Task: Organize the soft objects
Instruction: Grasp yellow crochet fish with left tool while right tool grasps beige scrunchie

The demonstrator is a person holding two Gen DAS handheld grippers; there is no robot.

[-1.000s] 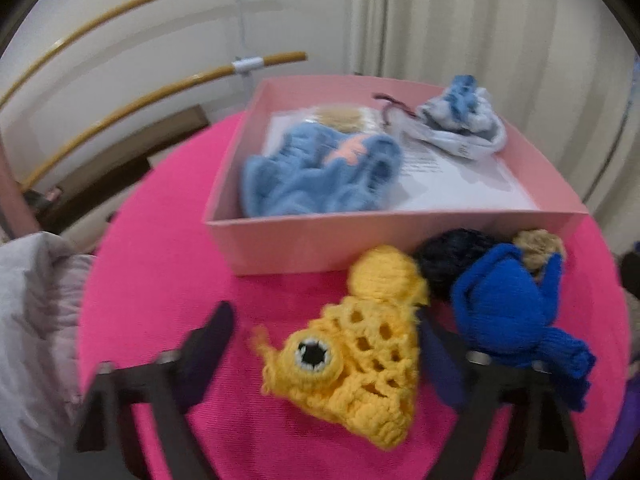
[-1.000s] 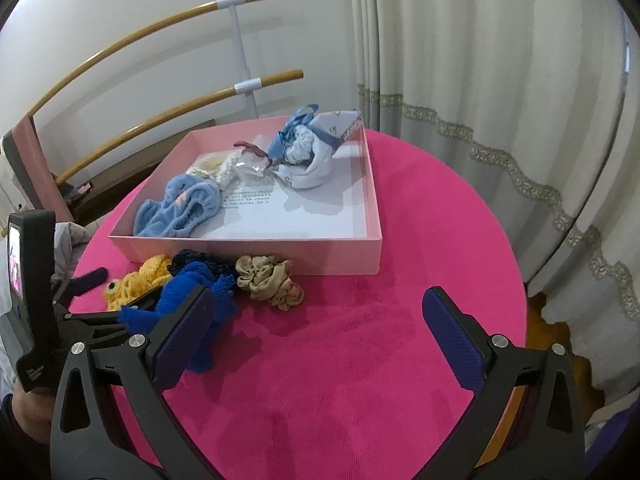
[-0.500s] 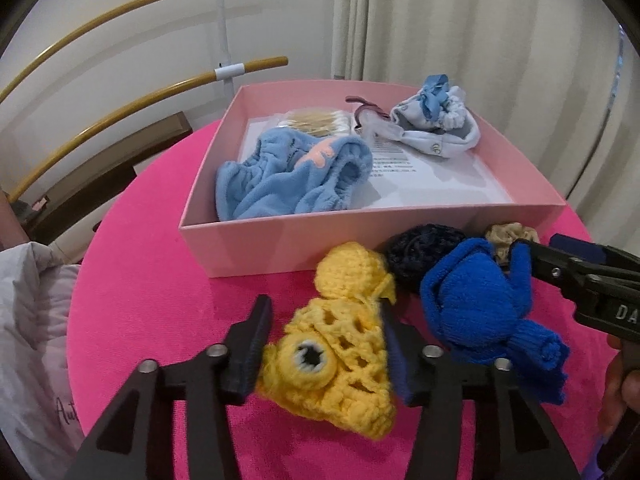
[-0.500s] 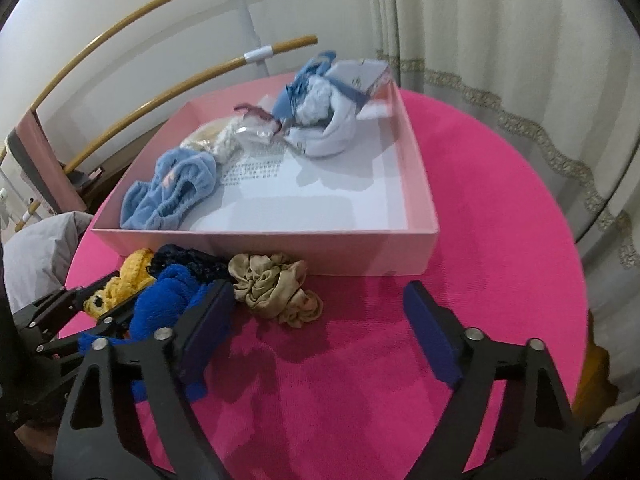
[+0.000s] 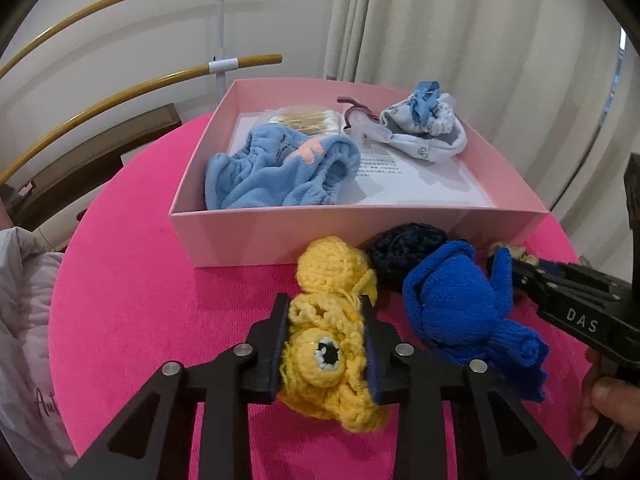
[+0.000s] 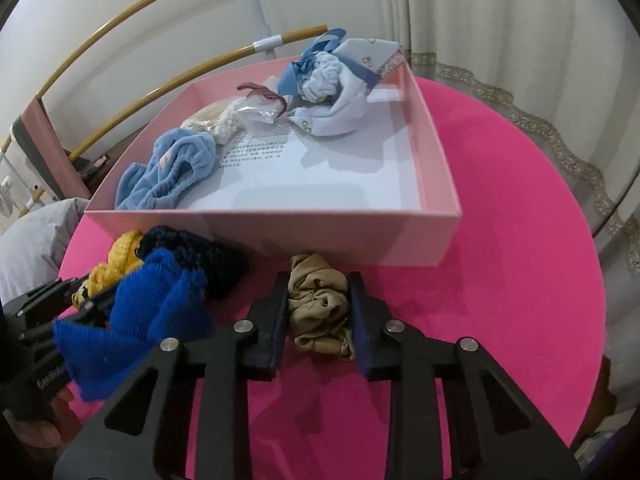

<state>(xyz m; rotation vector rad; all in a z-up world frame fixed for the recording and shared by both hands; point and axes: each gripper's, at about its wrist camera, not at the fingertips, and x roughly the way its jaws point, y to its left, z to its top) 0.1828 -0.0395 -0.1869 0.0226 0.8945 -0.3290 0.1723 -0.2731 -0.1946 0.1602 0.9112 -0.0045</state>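
Note:
My left gripper (image 5: 325, 334) is shut on a yellow crocheted fish toy (image 5: 320, 354) that lies on the pink tablecloth in front of the pink box (image 5: 360, 236). My right gripper (image 6: 318, 310) is shut on a tan satin scrunchie (image 6: 318, 306) just in front of the box's near wall (image 6: 320, 236). A royal-blue knit piece (image 5: 460, 304) and a dark navy crocheted piece (image 5: 404, 246) lie between the two grippers. The blue knit piece (image 6: 136, 308) also shows at the left of the right wrist view.
The box holds a light-blue terry headband (image 5: 280, 172), a white and blue cloth bundle (image 6: 336, 92) and a clear bag of small items (image 6: 240, 116). Curtains hang behind the round table. Wooden rails (image 5: 120, 92) curve at the back left. Grey fabric (image 5: 24, 320) lies at the left.
Both grippers moved forward and down and closed: the left onto the yellow fish toy, the right onto the tan scrunchie. Both were wide open a second ago.

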